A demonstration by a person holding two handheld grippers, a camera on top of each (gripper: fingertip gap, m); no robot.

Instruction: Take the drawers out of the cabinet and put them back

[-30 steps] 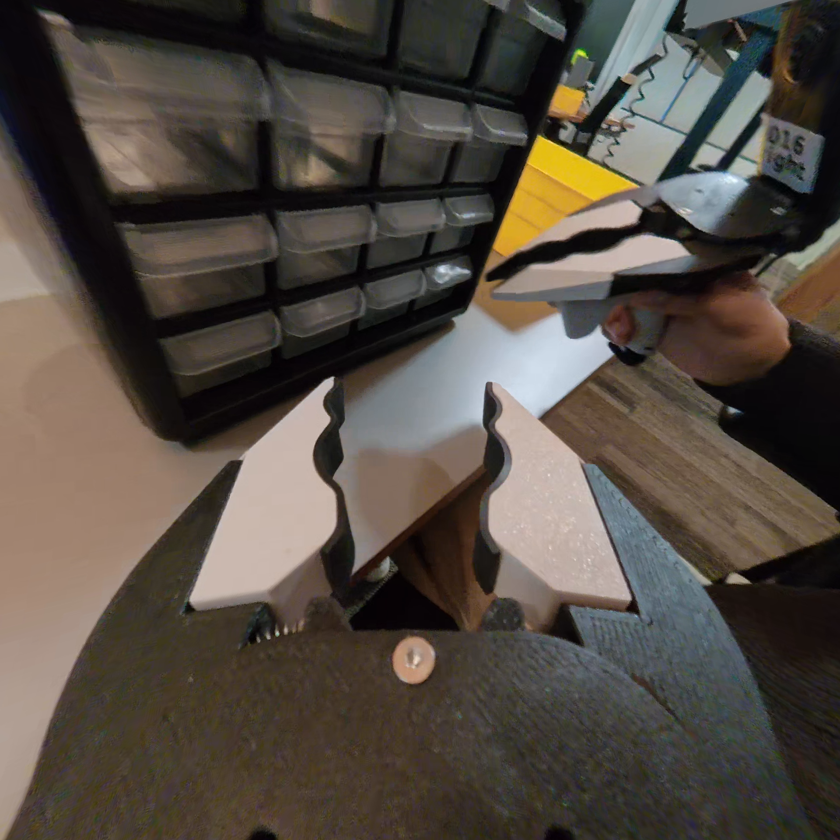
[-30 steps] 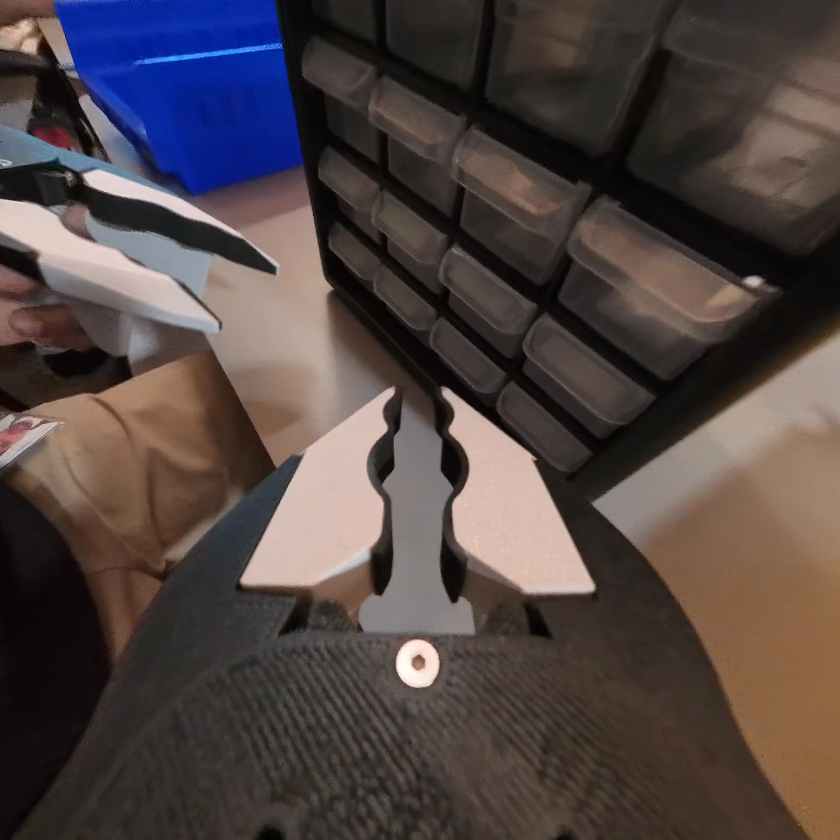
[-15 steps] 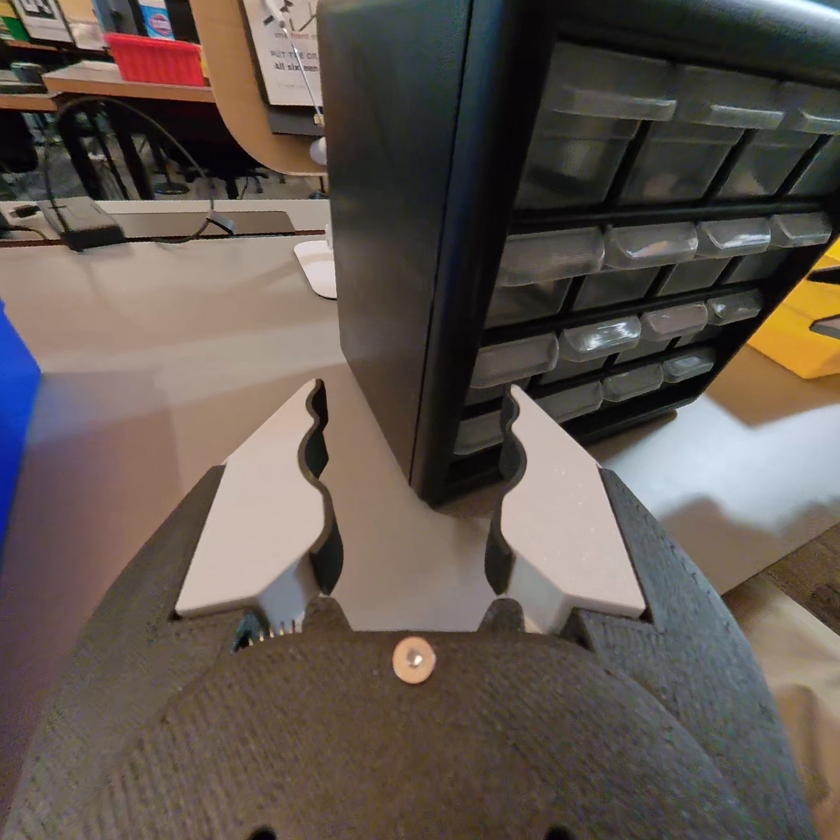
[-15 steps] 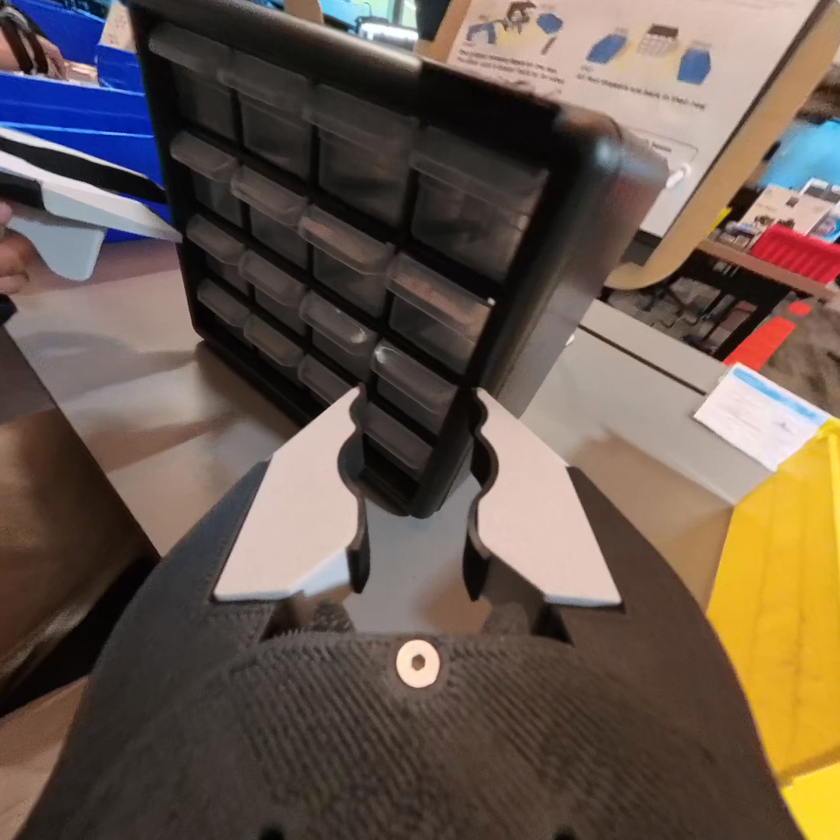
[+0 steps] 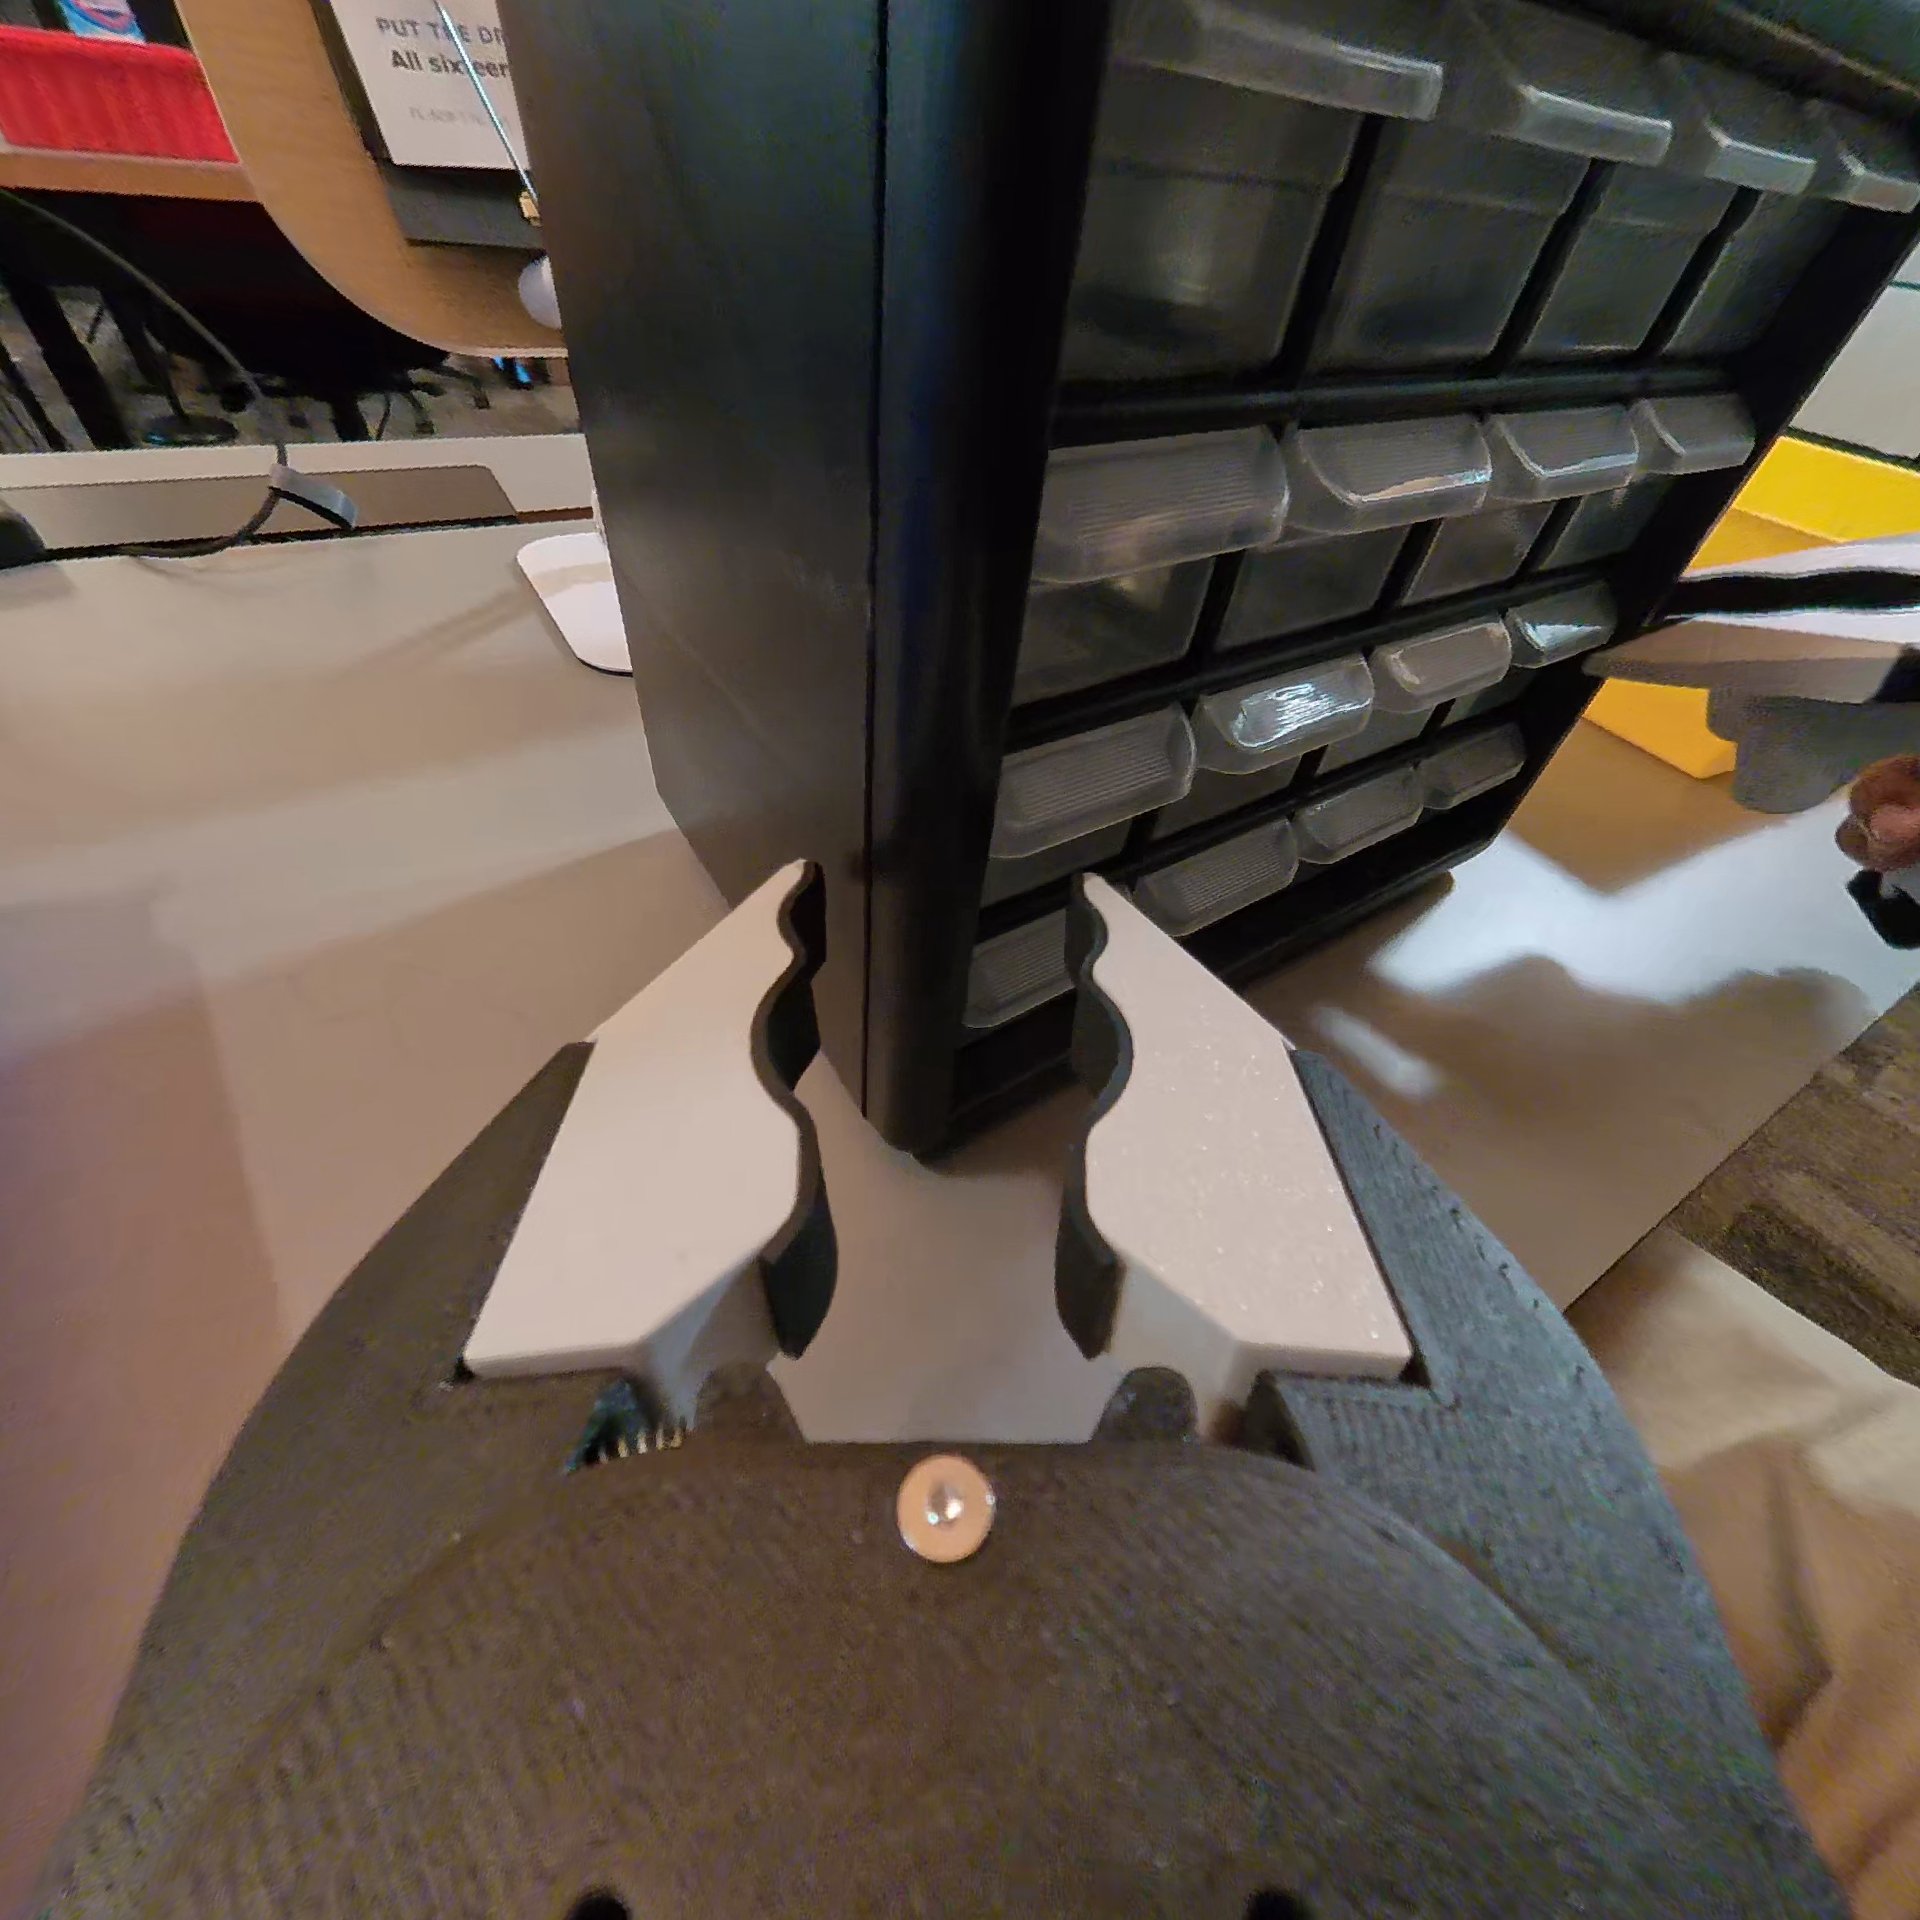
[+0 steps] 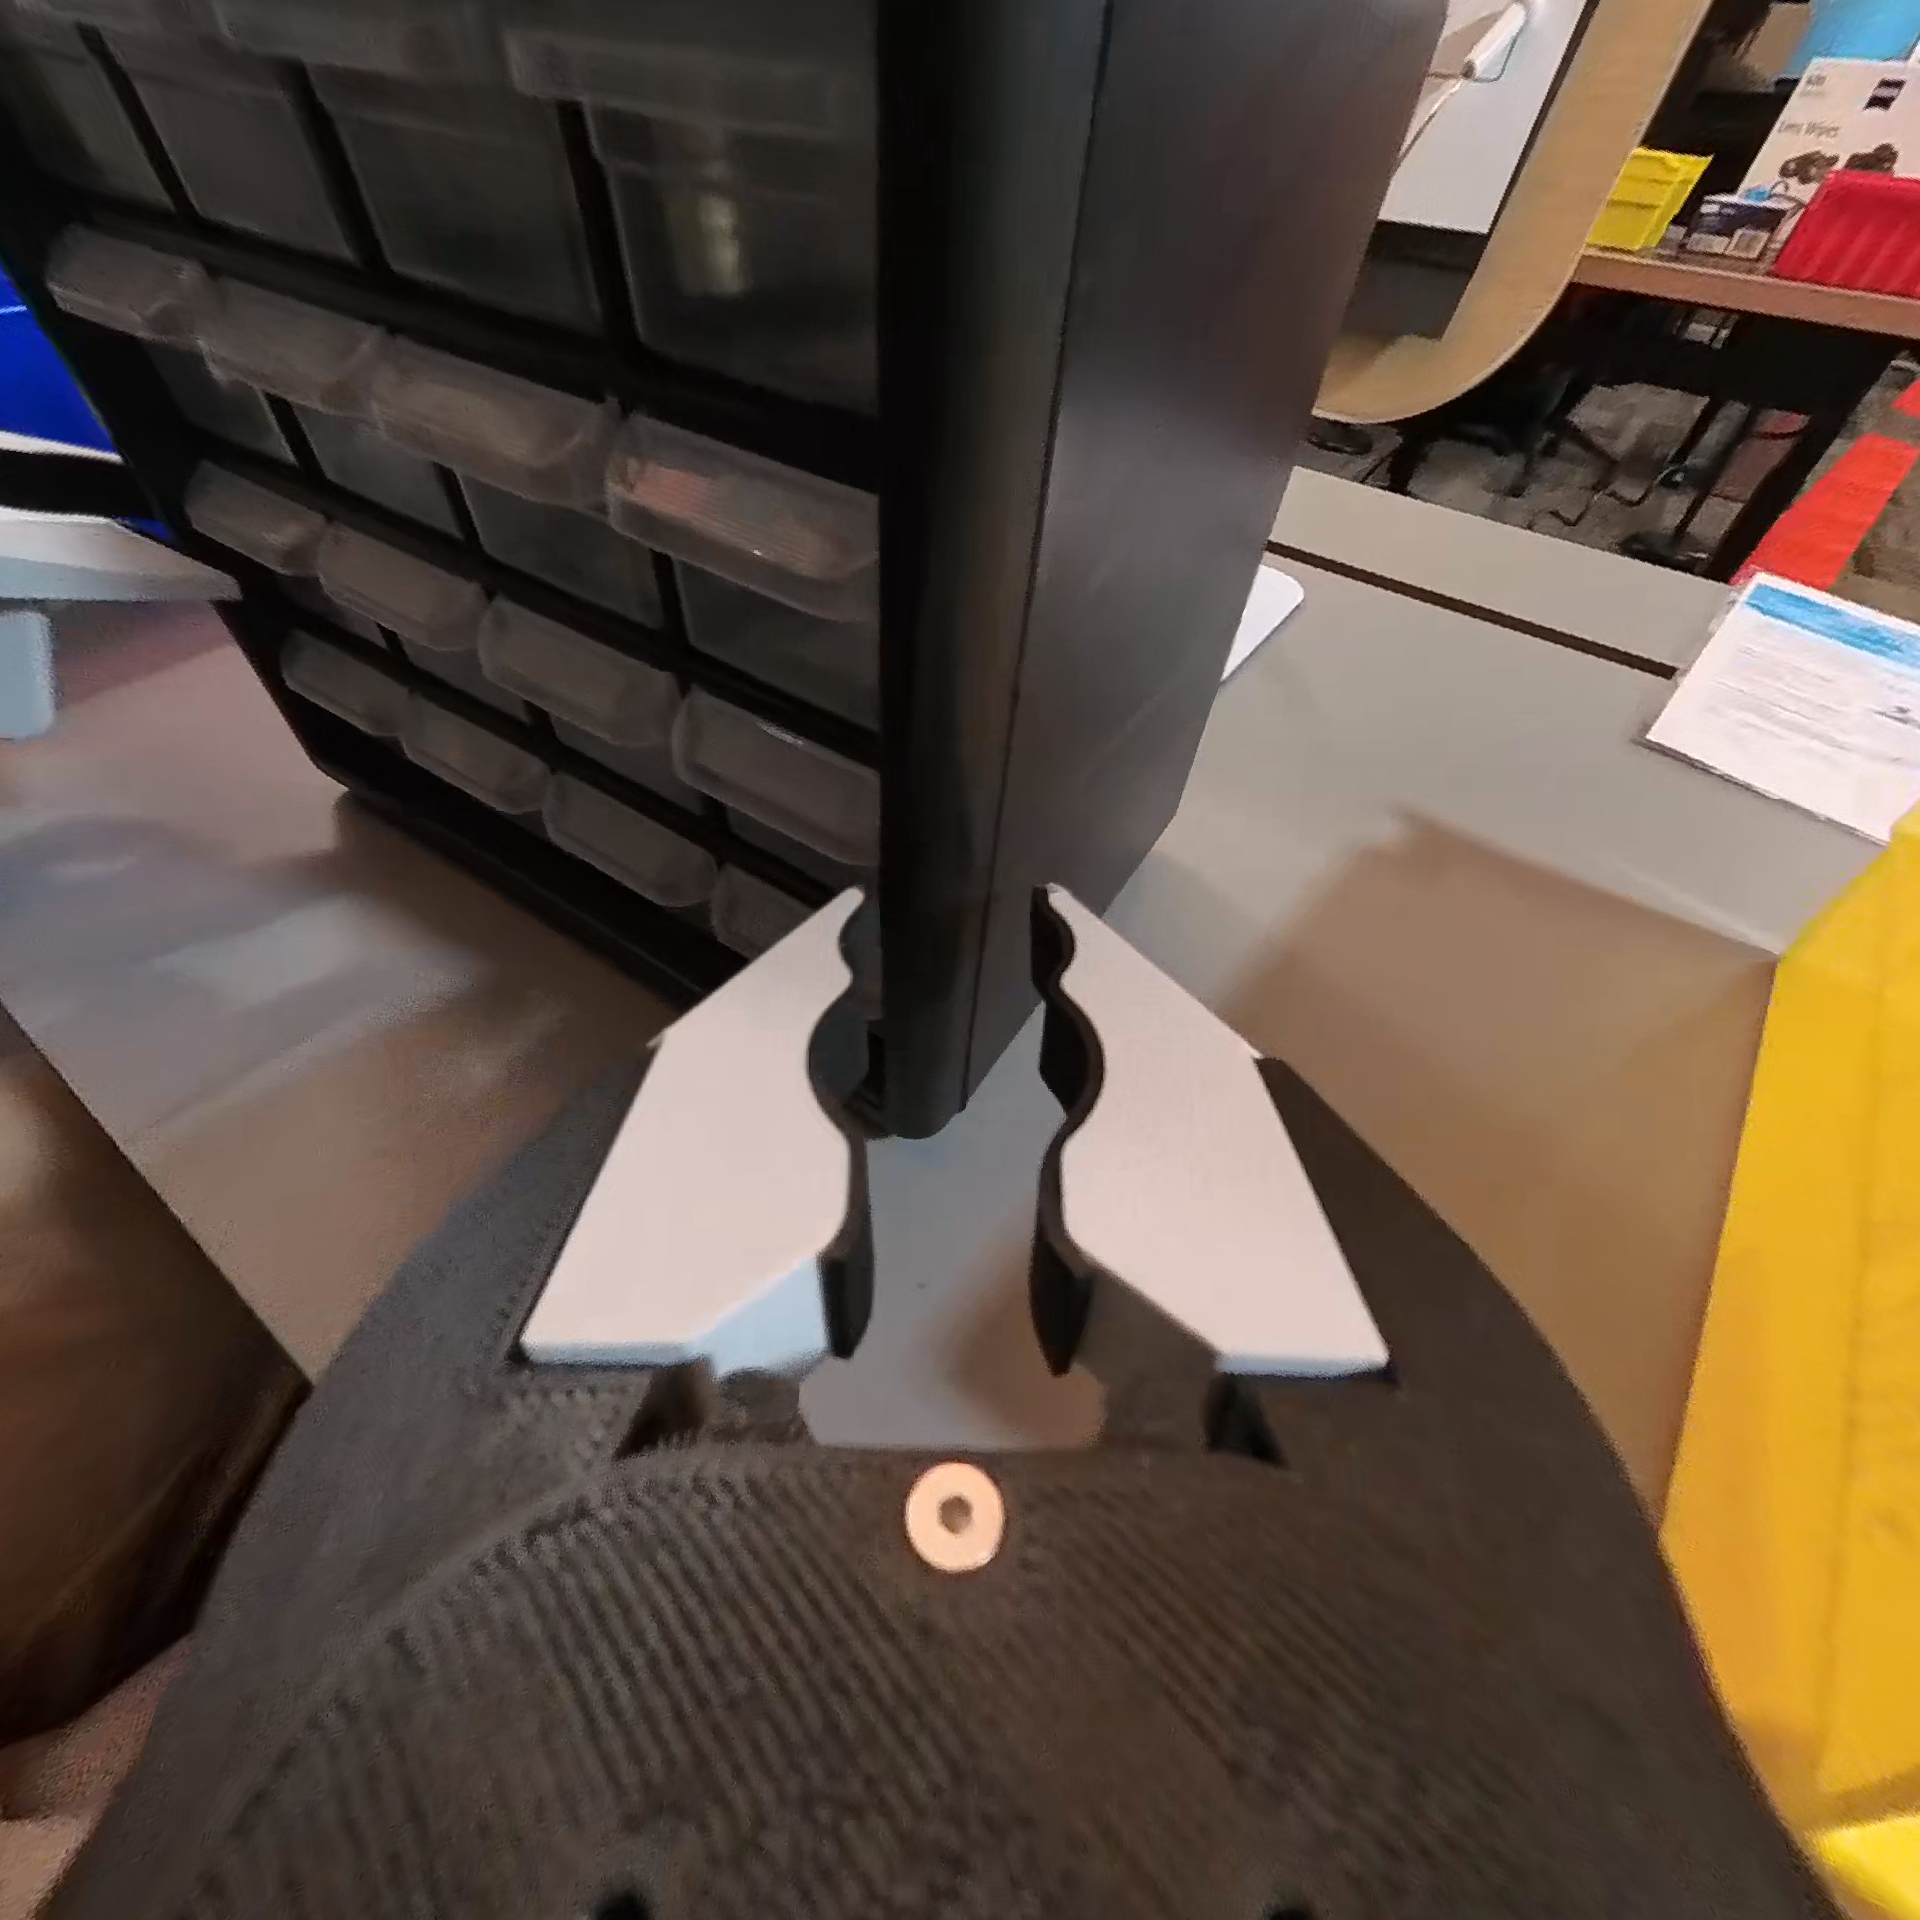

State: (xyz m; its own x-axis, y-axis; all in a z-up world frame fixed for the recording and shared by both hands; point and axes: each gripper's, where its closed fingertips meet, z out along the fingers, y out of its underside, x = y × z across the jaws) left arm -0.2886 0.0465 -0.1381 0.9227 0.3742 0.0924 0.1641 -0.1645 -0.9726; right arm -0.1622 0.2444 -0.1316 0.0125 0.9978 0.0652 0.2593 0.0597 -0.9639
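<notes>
Here, cabinet (image 5: 748,436) corner edges between both grippers' spread fingers (image 5: 665,1143).

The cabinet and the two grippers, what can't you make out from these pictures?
- Cabinet top: cut off by the upper edge in both wrist views.
- Drawers' contents: dim through the plastic in the left view, blurred in the right.
- Left gripper and right gripper: each straddles a front corner; contact cannot be told.
- Cabinet's back: hidden by its own body.

Close wrist views, opposite cabinet (image 5: 748,416) corners
</notes>
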